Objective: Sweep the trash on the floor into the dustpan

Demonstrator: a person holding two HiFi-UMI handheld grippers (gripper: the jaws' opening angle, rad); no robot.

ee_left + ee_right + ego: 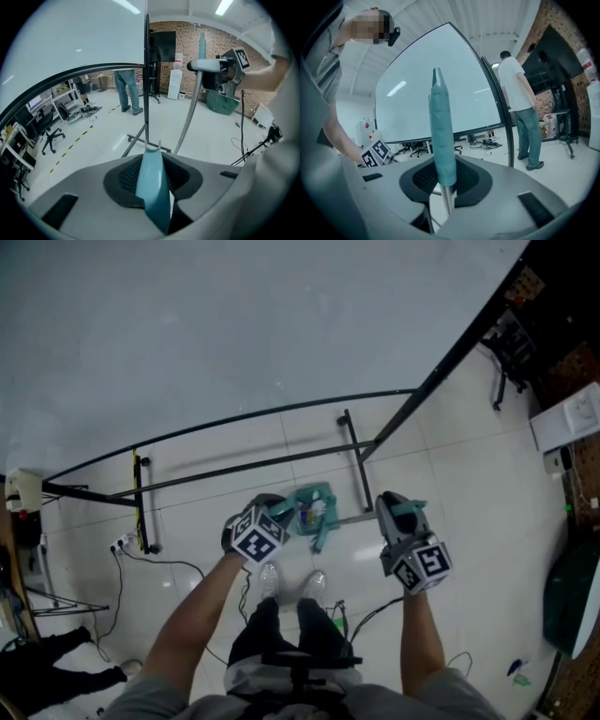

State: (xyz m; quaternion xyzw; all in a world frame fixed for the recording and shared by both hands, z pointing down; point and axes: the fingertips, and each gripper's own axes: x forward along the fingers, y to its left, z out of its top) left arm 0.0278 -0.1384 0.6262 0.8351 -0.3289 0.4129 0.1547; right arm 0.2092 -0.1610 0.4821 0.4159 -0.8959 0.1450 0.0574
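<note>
In the head view a teal dustpan [316,510] rests on the white tiled floor just ahead of my shoes, with small pale bits of trash [307,513] in it. My left gripper [275,515] is shut on the dustpan's teal handle [153,180], which rises between its pads. My right gripper [397,512] is shut on the broom's teal grip [441,136]; the bare metal shaft [448,199] runs down below the pads. The left gripper view shows the right gripper [224,70] and the broom pole [190,117] curving down to the floor. The broom head is hidden.
A large whiteboard [234,324] on a black wheeled stand [353,454] stands close in front. Cables [178,564] and a power strip [122,543] lie at the left. At the right is a green bin [572,594]. A person [521,108] stands behind.
</note>
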